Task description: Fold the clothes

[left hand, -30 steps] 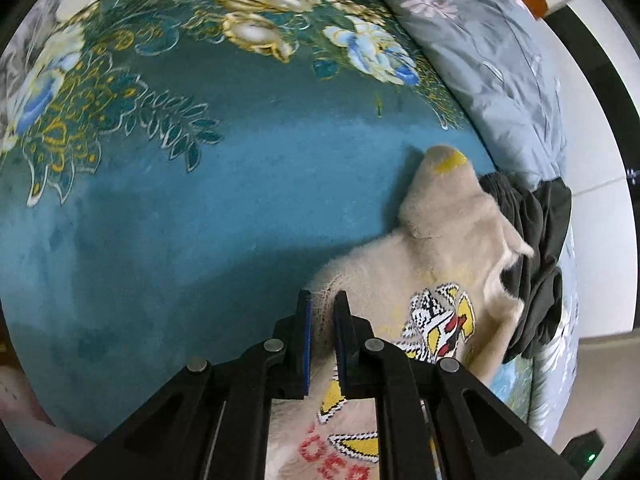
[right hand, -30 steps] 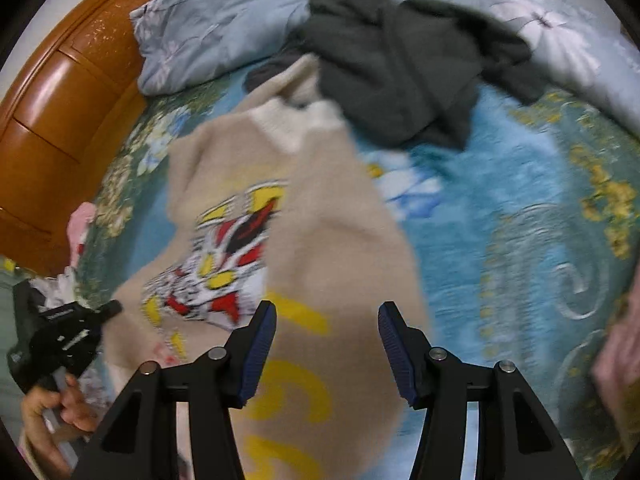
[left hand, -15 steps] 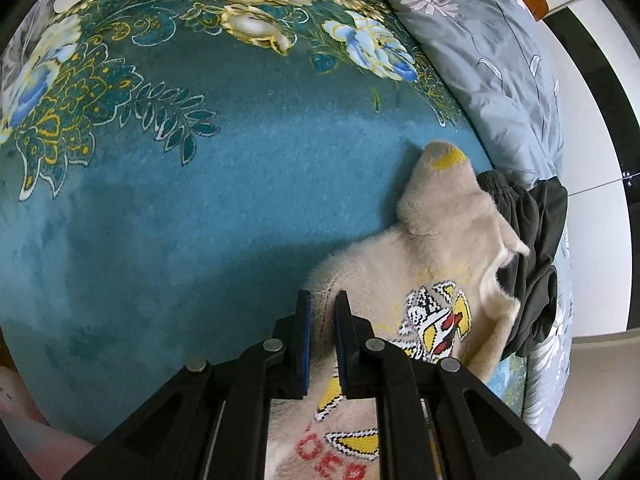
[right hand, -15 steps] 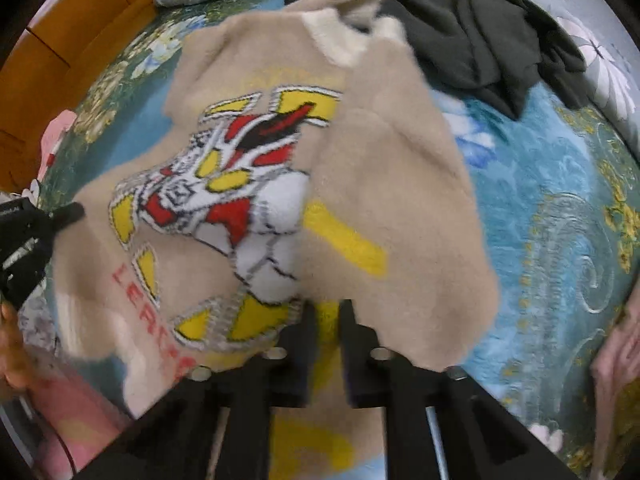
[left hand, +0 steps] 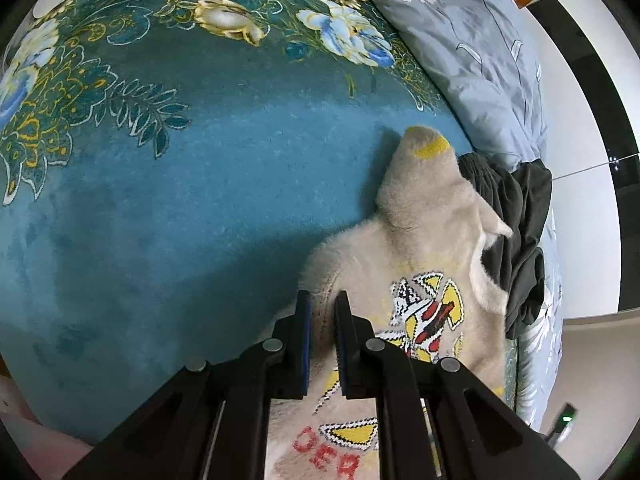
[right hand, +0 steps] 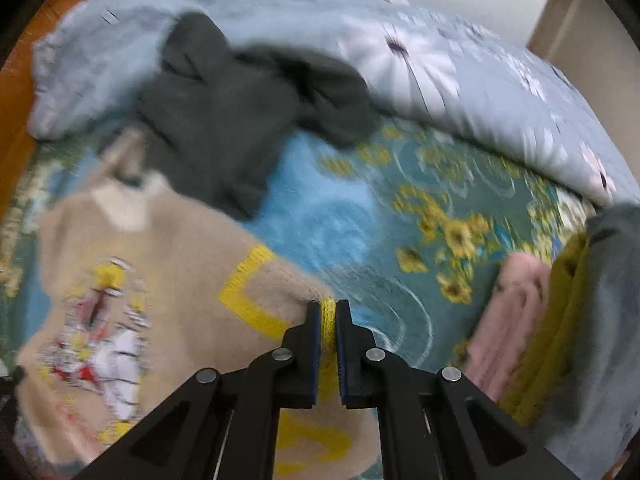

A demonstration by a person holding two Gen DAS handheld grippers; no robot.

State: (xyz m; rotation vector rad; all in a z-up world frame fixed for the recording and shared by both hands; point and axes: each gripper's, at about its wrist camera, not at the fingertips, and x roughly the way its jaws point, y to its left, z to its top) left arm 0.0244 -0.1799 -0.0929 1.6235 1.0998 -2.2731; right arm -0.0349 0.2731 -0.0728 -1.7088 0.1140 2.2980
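A fuzzy beige sweater [left hand: 424, 264] with a yellow, red and white robot print lies on a teal floral blanket [left hand: 180, 200]. My left gripper [left hand: 323, 308] is shut on the sweater's left edge near the hem. In the right wrist view the same sweater [right hand: 160, 264] is spread to the left, and my right gripper [right hand: 328, 312] is shut on its yellow-trimmed edge, with the knit pinched between the pads. One sleeve with a yellow cuff [left hand: 430, 148] points toward the pillow side.
A dark grey garment [right hand: 240, 120] lies crumpled just beyond the sweater [left hand: 516, 240]. A grey-blue floral duvet [right hand: 440, 60] runs along the far side. Folded pink [right hand: 512, 312], mustard [right hand: 560, 320] and grey [right hand: 608, 320] clothes are stacked at the right. A wooden headboard [right hand: 16, 100] shows at the left.
My right gripper closed from wide open onto the sweater's yellow-trimmed edge and swung right, dragging the fabric; the stack of folded clothes came into view. The left gripper kept its grip and place.
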